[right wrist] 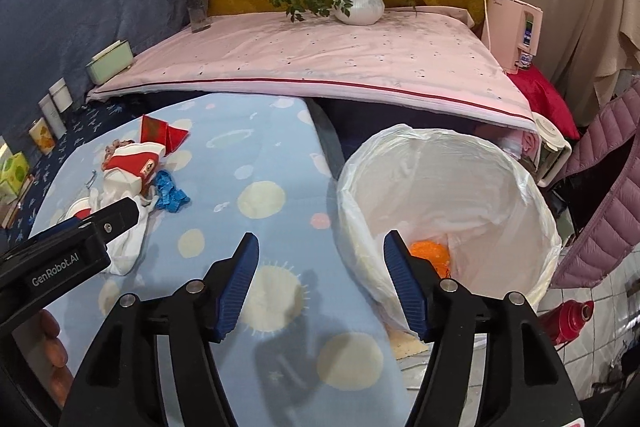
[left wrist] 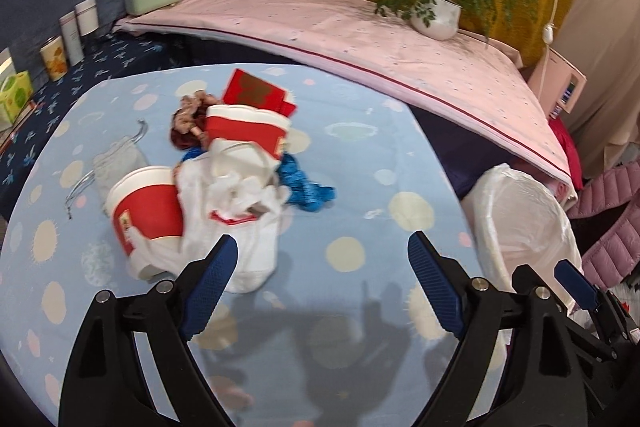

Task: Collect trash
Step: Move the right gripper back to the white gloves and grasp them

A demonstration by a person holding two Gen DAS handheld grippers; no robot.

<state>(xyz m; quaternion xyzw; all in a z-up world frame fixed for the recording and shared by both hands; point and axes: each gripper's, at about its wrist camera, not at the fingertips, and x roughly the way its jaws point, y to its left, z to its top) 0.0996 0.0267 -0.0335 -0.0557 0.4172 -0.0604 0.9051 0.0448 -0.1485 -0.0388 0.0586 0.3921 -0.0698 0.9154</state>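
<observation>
A trash pile lies on the blue dotted table (left wrist: 360,187): two red-and-white paper cups (left wrist: 148,207) (left wrist: 248,131), a white plastic bag (left wrist: 236,203), a red box (left wrist: 256,91), a blue wrapper (left wrist: 308,183) and a brown scrap (left wrist: 188,119). My left gripper (left wrist: 320,263) is open and empty just in front of the pile. My right gripper (right wrist: 320,259) is open and empty at the table's right edge, beside the white-lined trash bin (right wrist: 448,195), which holds an orange item (right wrist: 432,255). The pile also shows in the right wrist view (right wrist: 132,175).
A pink-covered shelf (right wrist: 320,55) behind the table carries a potted plant (right wrist: 358,3), a flower vase (right wrist: 198,7) and a green box (right wrist: 110,61). Tins (left wrist: 70,35) line the left. A pink jacket (right wrist: 608,187) and a red flask (right wrist: 566,319) are at right.
</observation>
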